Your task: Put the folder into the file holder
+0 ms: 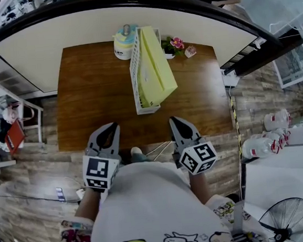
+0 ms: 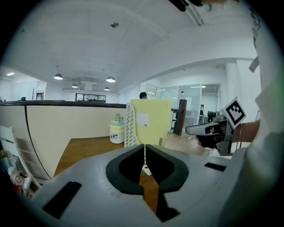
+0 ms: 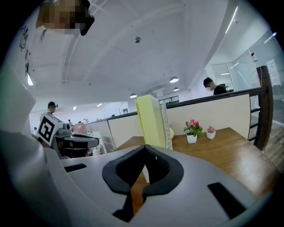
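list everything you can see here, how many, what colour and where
table: 1, brown wood, centre of the head view
file holder: 1, white, upright mid-table
folder: 1, yellow, standing in the file holder
jar: 1, cream with teal lid, far edge, left of the holder
flower pot: 1, white, pink flowers, far edge, right of the holder
small pot: 1, white, pinkish plant, right of the flower pot
fan: 1, black, lower right
containers: several, white, floor right of the table
left gripper: 1, grey, shut, empty, near edge
right gripper: 1, grey, shut, empty, near edge
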The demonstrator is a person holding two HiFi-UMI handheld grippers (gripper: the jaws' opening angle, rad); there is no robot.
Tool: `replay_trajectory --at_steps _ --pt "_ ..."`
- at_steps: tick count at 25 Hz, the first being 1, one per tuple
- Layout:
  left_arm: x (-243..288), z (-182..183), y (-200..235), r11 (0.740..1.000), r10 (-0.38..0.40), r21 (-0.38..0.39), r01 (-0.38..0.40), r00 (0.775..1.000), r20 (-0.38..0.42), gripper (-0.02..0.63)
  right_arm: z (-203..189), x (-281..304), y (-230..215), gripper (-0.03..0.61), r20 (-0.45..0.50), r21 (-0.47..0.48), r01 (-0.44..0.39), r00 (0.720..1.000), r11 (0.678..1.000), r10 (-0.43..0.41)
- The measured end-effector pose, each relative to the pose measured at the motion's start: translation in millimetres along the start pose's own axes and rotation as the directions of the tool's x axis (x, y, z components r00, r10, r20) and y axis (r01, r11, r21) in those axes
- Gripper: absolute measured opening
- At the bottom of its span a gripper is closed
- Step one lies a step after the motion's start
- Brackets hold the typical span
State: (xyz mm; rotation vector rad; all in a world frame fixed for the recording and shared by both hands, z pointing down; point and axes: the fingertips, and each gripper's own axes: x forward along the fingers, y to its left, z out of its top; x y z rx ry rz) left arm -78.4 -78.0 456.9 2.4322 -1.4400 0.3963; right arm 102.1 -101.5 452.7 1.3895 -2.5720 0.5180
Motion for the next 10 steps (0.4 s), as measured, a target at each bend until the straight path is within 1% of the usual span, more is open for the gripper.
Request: replay_trajectory --at_steps 10 --pt "9.2 6.6 -0.4 0.998 -0.025 0.053 0.026 1.0 -0.007 0.011 5.6 -16.5 -13.5 0.0 0.027 -0.003 0.039 0.999 0.999 -0.039"
